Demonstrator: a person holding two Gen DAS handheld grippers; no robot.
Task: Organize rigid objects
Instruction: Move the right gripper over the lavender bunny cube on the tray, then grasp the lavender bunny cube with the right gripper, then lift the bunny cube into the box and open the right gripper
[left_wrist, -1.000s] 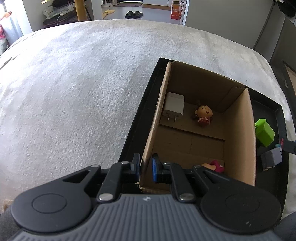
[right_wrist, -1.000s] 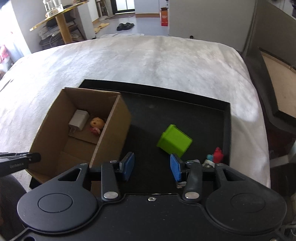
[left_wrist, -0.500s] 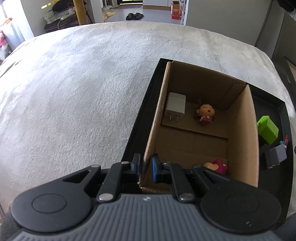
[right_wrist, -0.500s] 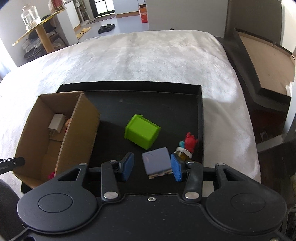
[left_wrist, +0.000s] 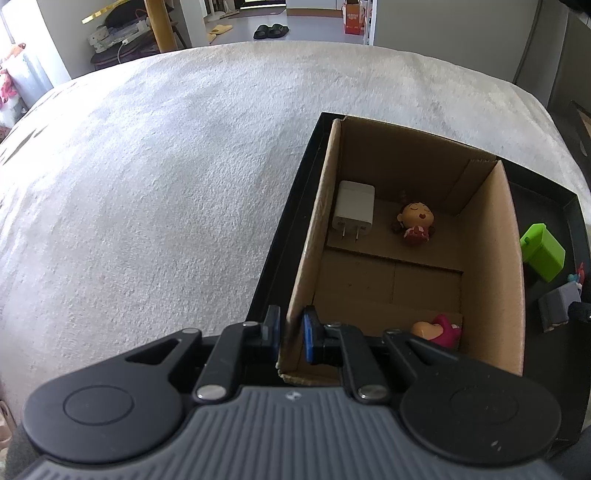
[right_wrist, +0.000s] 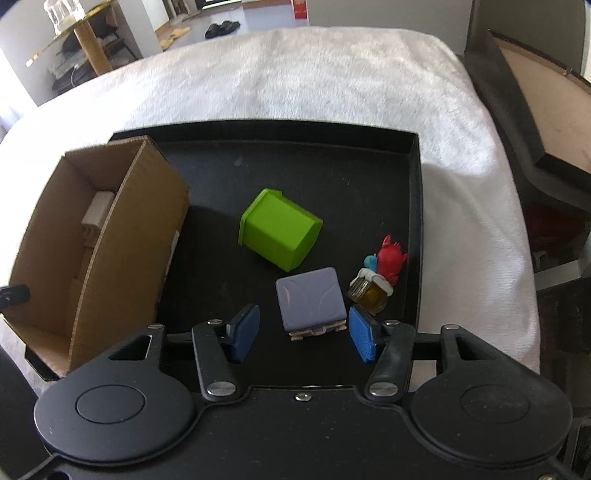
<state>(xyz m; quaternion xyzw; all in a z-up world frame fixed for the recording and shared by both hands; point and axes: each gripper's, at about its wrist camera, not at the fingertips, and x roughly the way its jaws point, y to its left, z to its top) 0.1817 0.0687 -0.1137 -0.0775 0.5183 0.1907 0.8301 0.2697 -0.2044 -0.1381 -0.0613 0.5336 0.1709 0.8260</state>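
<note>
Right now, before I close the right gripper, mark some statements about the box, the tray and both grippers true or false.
1. The left gripper is clamped on the brown cardboard box wall. True.
2. The white plug-in charger lies on the black tray outside the box. False: it lies inside the box, beside the small red-dressed doll figurine.
3. The lavender-grey cube sits between the right gripper pads. True; the jaws are opening and not touching it.
4. The lime-green plastic bin stands in the box. False: it lies tipped over on the tray.
5. The red toy figure is held. False: it rests near the tray's right rim.
</note>
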